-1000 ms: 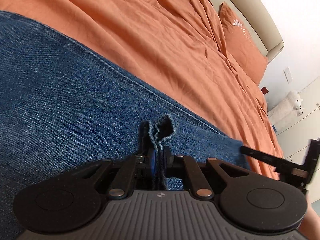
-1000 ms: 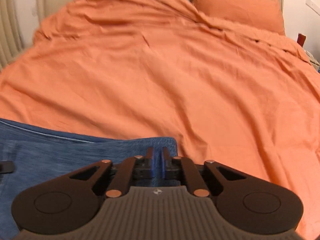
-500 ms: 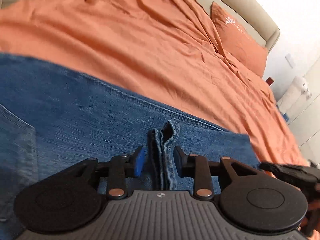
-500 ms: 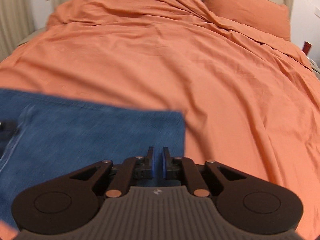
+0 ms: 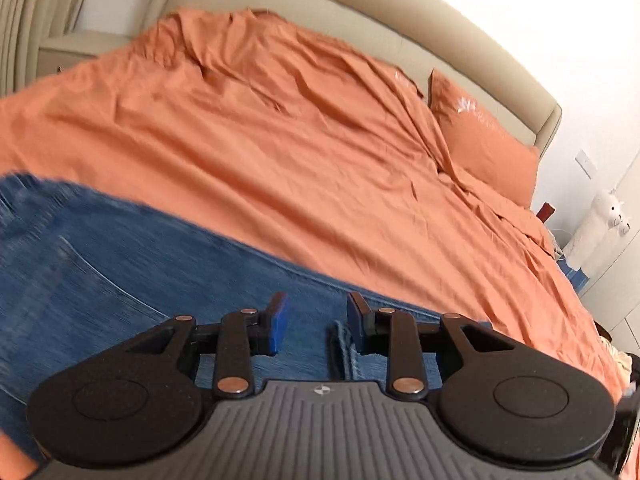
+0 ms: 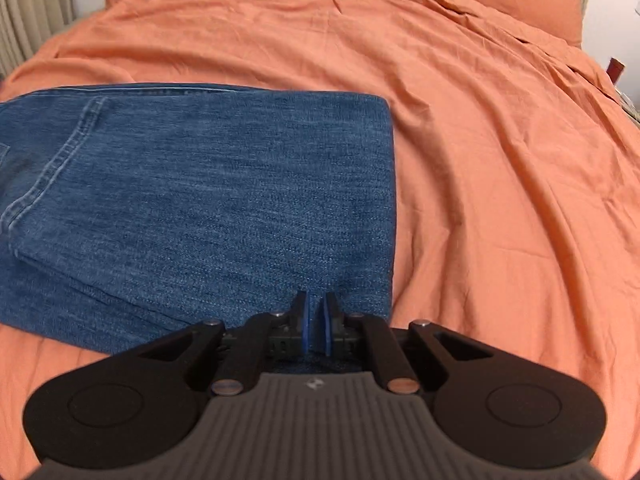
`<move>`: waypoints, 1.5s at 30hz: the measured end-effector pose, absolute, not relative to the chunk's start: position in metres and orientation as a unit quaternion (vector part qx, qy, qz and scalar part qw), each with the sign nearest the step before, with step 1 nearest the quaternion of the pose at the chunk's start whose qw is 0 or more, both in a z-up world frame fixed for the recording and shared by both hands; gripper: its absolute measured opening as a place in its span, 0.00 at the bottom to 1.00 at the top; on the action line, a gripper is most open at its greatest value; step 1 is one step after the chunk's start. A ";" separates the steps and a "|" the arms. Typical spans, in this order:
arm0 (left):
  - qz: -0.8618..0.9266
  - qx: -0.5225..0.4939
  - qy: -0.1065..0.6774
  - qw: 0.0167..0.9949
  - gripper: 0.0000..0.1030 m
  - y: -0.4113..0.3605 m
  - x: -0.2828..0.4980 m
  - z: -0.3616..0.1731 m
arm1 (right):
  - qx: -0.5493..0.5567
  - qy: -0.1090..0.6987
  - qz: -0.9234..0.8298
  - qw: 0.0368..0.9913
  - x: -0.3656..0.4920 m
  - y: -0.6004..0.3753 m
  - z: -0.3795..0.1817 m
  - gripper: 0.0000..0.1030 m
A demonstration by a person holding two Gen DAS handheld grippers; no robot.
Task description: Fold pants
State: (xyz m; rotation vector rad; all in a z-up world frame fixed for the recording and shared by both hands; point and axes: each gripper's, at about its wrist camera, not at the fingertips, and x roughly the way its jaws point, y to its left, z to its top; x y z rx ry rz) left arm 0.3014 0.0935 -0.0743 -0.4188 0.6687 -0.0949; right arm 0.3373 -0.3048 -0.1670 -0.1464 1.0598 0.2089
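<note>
On the bed's rumpled orange sheet (image 6: 500, 168), folded blue denim pants (image 6: 208, 184) lie flat. Above their near edge, the left claw (image 5: 316, 322) stands with its blue-padded fingers spread apart, holding nothing, while the right claw (image 6: 316, 322) is nearly closed, a thin gap between its pads.

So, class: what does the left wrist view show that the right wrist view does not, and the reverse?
Only the left wrist view shows the headboard, a white plush toy and the left gripper, open, with a bunched hem by its right finger.

Only the right wrist view shows the jeans' straight folded edge, a curved seam and the right gripper, nearly closed.

Both show the jeans, the orange sheet and a pillow.
</note>
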 end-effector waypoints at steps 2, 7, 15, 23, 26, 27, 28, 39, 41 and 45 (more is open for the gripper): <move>-0.039 -0.185 0.324 0.927 0.34 0.107 0.296 -0.064 | -0.075 0.507 0.090 0.854 0.339 -0.300 -0.159 0.04; -0.016 -0.190 0.301 0.934 0.38 0.154 0.274 -0.042 | -0.087 0.470 0.126 0.869 0.325 -0.275 -0.127 0.26; 0.033 -0.204 0.283 0.937 0.48 0.229 0.233 -0.022 | -0.156 0.413 0.229 0.868 0.308 -0.186 -0.096 0.29; 0.060 -0.312 0.294 0.901 0.65 0.299 0.189 -0.061 | -0.183 0.411 0.279 0.849 0.321 -0.119 -0.098 0.28; 0.083 -0.374 0.299 0.874 0.65 0.324 0.175 -0.094 | -0.202 0.409 0.291 0.841 0.326 -0.097 -0.103 0.27; 0.092 -0.395 0.295 0.865 0.65 0.333 0.168 -0.105 | -0.211 0.407 0.295 0.838 0.326 -0.090 -0.105 0.27; 0.100 -0.416 0.290 0.856 0.65 0.339 0.163 -0.115 | -0.218 0.406 0.296 0.836 0.327 -0.084 -0.106 0.27; 0.115 -0.597 0.231 0.759 0.63 0.382 0.178 -0.197 | -0.225 0.434 0.298 0.820 0.345 -0.065 -0.136 0.25; 0.116 -0.592 0.239 0.761 0.61 0.380 0.194 -0.202 | -0.222 0.444 0.297 0.816 0.349 -0.065 -0.143 0.23; 0.132 -0.554 0.273 0.775 0.52 0.371 0.222 -0.209 | -0.214 0.454 0.296 0.813 0.352 -0.068 -0.156 0.23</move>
